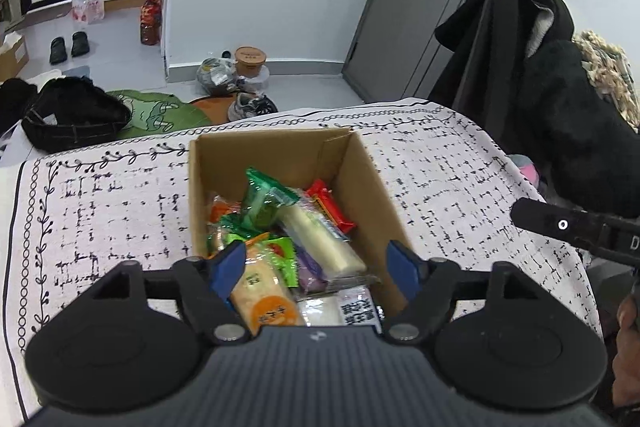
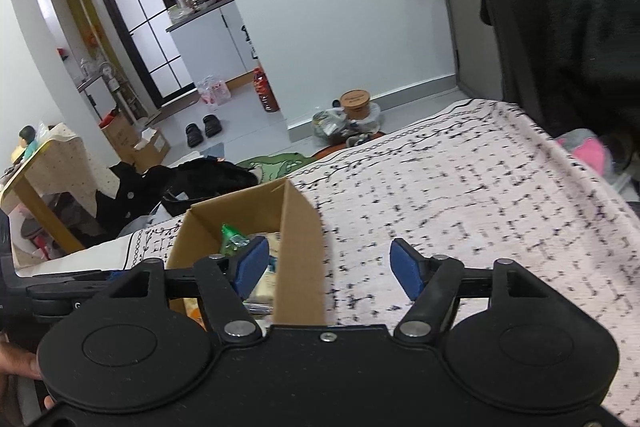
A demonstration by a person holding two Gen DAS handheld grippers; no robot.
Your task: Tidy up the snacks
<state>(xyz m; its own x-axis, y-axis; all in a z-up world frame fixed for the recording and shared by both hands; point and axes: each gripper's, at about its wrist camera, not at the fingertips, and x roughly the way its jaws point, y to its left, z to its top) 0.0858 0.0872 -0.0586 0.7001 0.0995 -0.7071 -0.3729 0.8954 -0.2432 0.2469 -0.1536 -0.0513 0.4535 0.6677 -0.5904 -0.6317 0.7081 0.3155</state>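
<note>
Centrally, a cardboard box (image 1: pixel 280 155) is placed on the patterned cloth-covered surface (image 1: pixel 100 195), filled with wrapped snacks (image 1: pixel 304 235); nearest packets are cut off by the left tool (image 1: pixel 318 259), its jaws spread, nothing gripped. Box interior is mostly hidden in the right view; the right tool (image 2: pixel 330 263) is spread open, straddling the box's right wall, empty. Cloth print is blurred there.

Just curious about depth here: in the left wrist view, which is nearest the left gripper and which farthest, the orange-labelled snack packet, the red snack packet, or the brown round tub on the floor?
1. Orange-labelled snack packet, between its fingers.
2. Red snack packet, deeper in the box.
3. Brown round tub, on the floor.
</note>
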